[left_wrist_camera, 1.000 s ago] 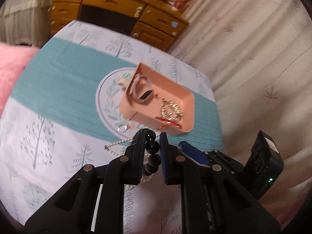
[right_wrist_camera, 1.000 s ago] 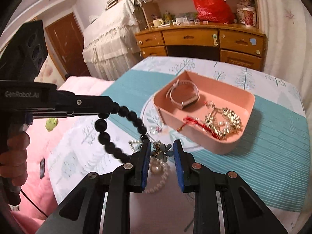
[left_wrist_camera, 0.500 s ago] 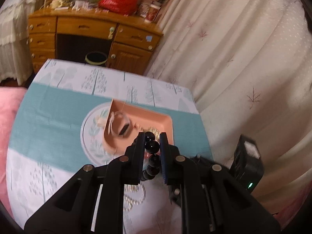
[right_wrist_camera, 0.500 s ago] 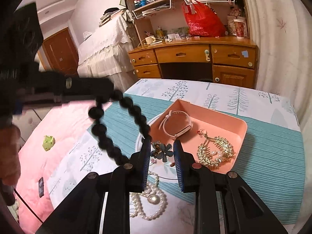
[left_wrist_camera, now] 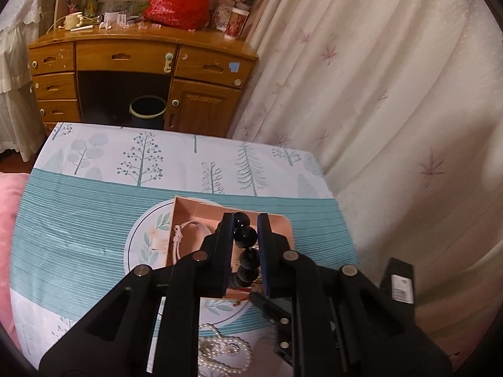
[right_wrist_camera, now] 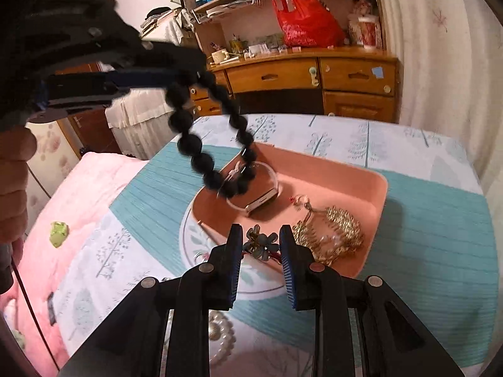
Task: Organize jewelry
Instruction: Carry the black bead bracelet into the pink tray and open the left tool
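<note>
My left gripper [left_wrist_camera: 245, 234] is shut on a black bead bracelet [left_wrist_camera: 245, 242] and holds it in the air above the pink tray [left_wrist_camera: 195, 209]. In the right wrist view the bracelet [right_wrist_camera: 201, 154] hangs as a loop from the left gripper [right_wrist_camera: 176, 78] over the tray [right_wrist_camera: 371, 220]. My right gripper [right_wrist_camera: 260, 245] is shut on a dark flower brooch [right_wrist_camera: 261, 245] just above the tray's near edge. The tray holds a white watch [right_wrist_camera: 257, 194] and gold jewelry [right_wrist_camera: 333, 232].
A pearl necklace [right_wrist_camera: 220, 336] lies on the tablecloth near me; it also shows in the left wrist view [left_wrist_camera: 226, 352]. The table [right_wrist_camera: 440, 251] stands by a curtain [left_wrist_camera: 377, 94], a wooden desk [left_wrist_camera: 141, 62] and a pink bed [right_wrist_camera: 78, 194].
Both grippers have risen and moved forward toward the tray with their pieces. The bead bracelet now hangs over the tray and the brooch is at its near edge.
</note>
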A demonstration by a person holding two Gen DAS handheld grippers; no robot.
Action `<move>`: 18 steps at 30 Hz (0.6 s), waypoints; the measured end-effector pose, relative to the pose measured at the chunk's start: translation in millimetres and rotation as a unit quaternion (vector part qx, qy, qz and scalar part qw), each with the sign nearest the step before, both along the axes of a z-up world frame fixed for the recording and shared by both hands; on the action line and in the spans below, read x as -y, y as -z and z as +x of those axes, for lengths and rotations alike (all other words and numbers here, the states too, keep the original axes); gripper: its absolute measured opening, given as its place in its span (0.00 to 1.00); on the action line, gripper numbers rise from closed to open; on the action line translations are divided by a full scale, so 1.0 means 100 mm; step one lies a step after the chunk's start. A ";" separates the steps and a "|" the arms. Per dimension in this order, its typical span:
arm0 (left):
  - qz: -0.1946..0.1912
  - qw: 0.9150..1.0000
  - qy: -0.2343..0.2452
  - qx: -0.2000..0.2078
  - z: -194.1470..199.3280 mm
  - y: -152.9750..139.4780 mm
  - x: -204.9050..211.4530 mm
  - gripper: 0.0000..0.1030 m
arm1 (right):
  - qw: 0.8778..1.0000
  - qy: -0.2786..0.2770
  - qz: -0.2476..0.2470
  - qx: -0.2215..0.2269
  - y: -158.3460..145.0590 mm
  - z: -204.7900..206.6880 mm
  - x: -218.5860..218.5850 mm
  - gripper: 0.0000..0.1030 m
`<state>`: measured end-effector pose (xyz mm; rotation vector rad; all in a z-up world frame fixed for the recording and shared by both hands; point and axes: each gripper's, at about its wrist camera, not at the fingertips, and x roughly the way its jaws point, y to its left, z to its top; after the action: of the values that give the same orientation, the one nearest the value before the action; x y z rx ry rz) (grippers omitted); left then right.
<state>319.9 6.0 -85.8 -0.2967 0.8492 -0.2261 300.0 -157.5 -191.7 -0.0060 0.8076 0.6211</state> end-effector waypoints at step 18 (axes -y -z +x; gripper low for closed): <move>0.010 0.998 0.006 -0.054 0.20 0.31 -0.17 0.13 | 0.993 0.116 0.008 -0.032 0.22 0.41 0.12 0.62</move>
<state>339.7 22.8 -116.8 -0.2871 0.9606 -0.2136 340.8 -169.6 -214.2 0.1222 0.8501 0.4096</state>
